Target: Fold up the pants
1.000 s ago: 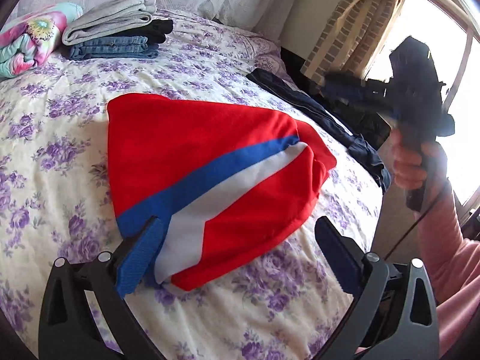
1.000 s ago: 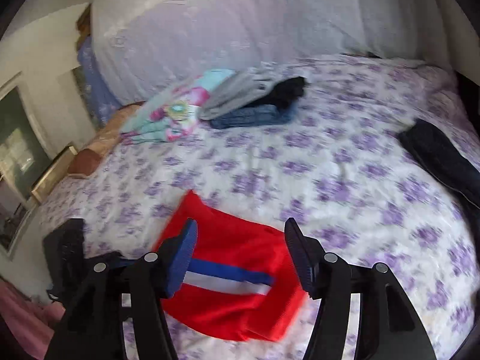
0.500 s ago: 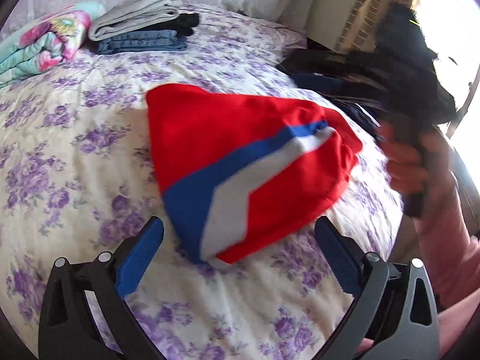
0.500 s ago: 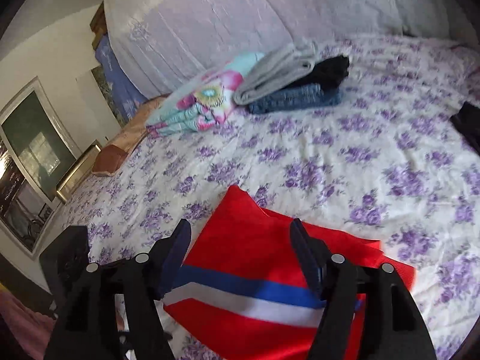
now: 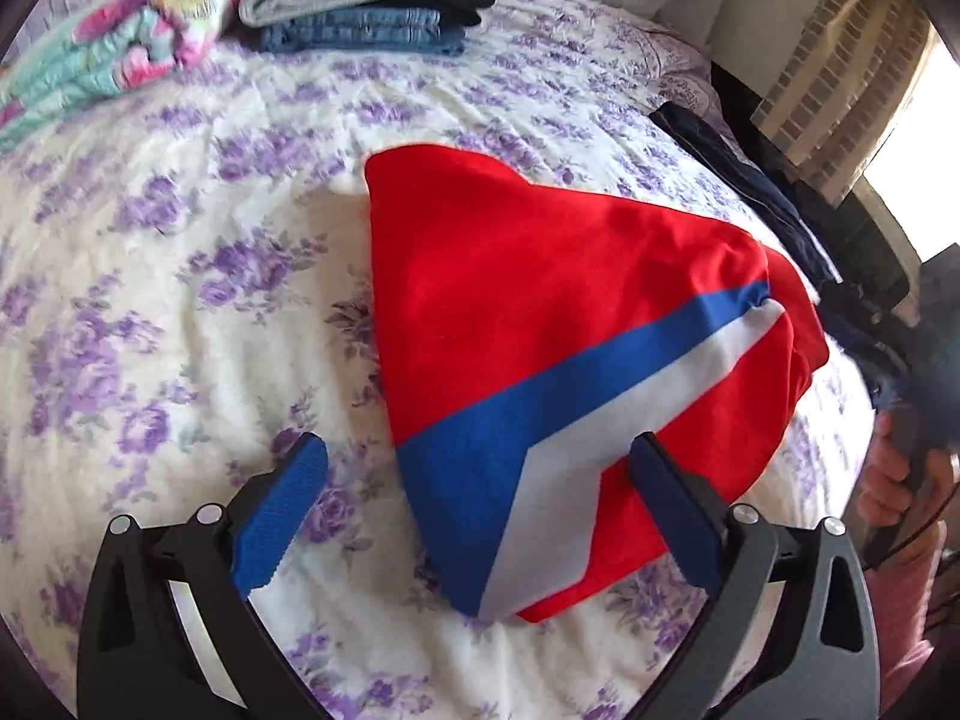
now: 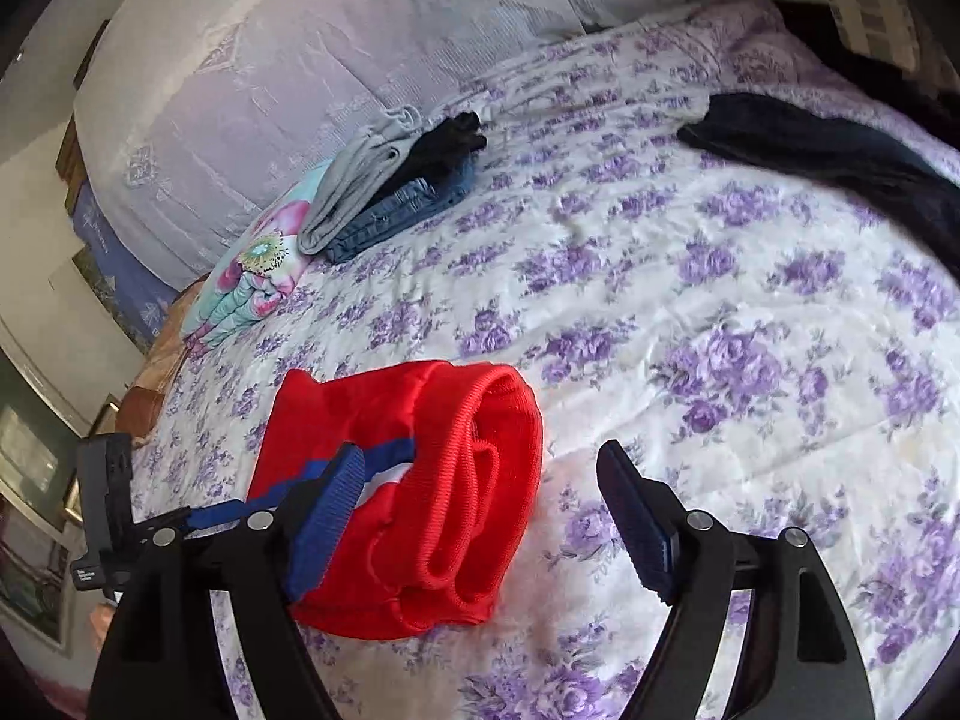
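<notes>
Folded red pants (image 5: 540,300) with a blue and white stripe lie on the floral bedspread (image 5: 180,300). My left gripper (image 5: 480,510) is open and empty, low over the pants' near striped corner. In the right wrist view the pants (image 6: 432,468) show their rolled waistband end. My right gripper (image 6: 486,516) is open and empty, its left finger (image 6: 327,516) over the pants' edge. The right gripper and the hand holding it show blurred at the right edge of the left wrist view (image 5: 924,408).
A stack of folded grey, black and denim clothes (image 5: 360,6) and a folded floral blanket (image 5: 108,54) lie at the head of the bed. Dark navy pants (image 6: 840,150) lie unfolded by the bed's far edge. Pillows (image 6: 300,60) stand behind.
Both grippers have come down closer to the red pants. The left view has shifted left, so the pants sit further right. The right gripper has swung round to the waistband end.
</notes>
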Demonstrator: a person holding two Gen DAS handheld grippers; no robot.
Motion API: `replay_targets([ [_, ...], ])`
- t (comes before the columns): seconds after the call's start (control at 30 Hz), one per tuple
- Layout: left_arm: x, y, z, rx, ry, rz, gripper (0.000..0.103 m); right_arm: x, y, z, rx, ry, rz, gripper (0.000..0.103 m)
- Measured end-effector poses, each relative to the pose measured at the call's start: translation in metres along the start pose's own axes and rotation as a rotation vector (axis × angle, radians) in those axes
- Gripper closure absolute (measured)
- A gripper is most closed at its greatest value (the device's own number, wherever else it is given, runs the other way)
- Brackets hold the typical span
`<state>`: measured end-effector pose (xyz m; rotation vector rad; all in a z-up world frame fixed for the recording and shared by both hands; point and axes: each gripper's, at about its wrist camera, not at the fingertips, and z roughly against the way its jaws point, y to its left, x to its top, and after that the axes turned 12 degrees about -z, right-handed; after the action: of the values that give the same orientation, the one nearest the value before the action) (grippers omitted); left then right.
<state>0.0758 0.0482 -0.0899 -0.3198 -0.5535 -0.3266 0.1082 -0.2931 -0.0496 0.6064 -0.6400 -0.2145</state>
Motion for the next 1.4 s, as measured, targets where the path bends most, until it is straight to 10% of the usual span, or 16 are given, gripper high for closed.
replay_targets([
  [0.3,0.026,0.021,-0.03,-0.218,0.065,0.065,0.004,0.005,-0.005,-0.077,0.2,0.284,-0.107,0.018],
  [0.43,0.037,0.006,-0.035,-0.22,0.047,0.008,0.008,-0.002,0.019,-0.08,0.15,0.288,-0.012,0.062],
  [0.6,0.05,0.012,-0.014,-0.221,-0.026,-0.006,0.059,0.016,0.051,-0.067,0.21,0.221,0.073,0.071],
  [0.7,0.073,0.026,0.016,-0.199,-0.127,-0.021,0.066,0.043,0.074,-0.067,0.285,0.181,0.1,0.072],
  [0.93,0.151,0.079,0.035,0.009,-0.24,-0.094,0.06,0.128,0.12,-0.151,0.388,0.166,0.092,0.07],
  [1.13,0.147,0.139,-0.064,0.241,-0.081,-0.042,0.017,0.126,0.085,-0.258,0.15,0.181,0.017,0.048],
  [1.23,0.143,0.149,-0.046,0.225,-0.09,0.042,0.009,0.127,0.093,-0.226,0.089,0.145,0.025,0.031],
  [1.4,0.135,0.114,0.039,0.309,-0.281,0.085,0.004,0.11,0.13,-0.123,0.035,-0.179,0.16,0.017],
])
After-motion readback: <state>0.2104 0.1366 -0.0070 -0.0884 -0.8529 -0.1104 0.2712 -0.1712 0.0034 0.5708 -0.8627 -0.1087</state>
